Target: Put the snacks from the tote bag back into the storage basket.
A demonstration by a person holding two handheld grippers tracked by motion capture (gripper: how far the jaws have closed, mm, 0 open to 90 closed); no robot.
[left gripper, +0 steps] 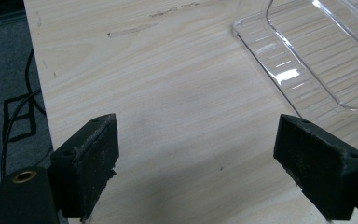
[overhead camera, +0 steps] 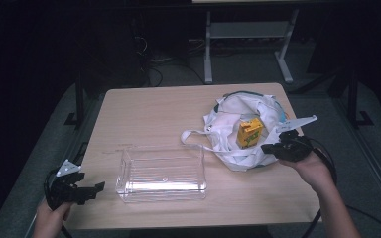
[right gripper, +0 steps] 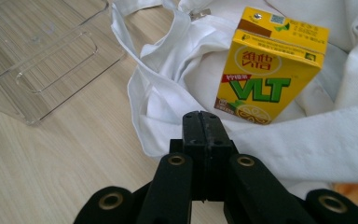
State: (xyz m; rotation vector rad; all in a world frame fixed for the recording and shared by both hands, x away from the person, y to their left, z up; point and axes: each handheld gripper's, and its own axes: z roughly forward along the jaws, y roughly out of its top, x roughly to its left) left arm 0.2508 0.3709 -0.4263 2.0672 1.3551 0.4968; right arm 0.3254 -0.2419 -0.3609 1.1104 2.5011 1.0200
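We see a pale wooden table [overhead camera: 158, 114] bearing a crumpled white cloth bag [overhead camera: 228, 124] at its right and a clear, rectangular plastic tray [overhead camera: 161, 174] near its front edge. A yellow lemon-tea carton [overhead camera: 249, 133] sits upright inside the bag. Our right gripper [overhead camera: 267, 148] rests at the bag's near edge just beside the carton, its jaws pressed together on nothing. Our left gripper [overhead camera: 98, 187], left of the tray, stands spread wide.

Both handheld grippers matte black: left gripper [left gripper: 198, 158] has worn, fuzzy foam pads [left gripper: 95, 156] and a brass-ringed screw hole, right gripper [right gripper: 206, 128] shows four brass eyelets on its linkage, each carries a grey triangular top plate and black trailing cable
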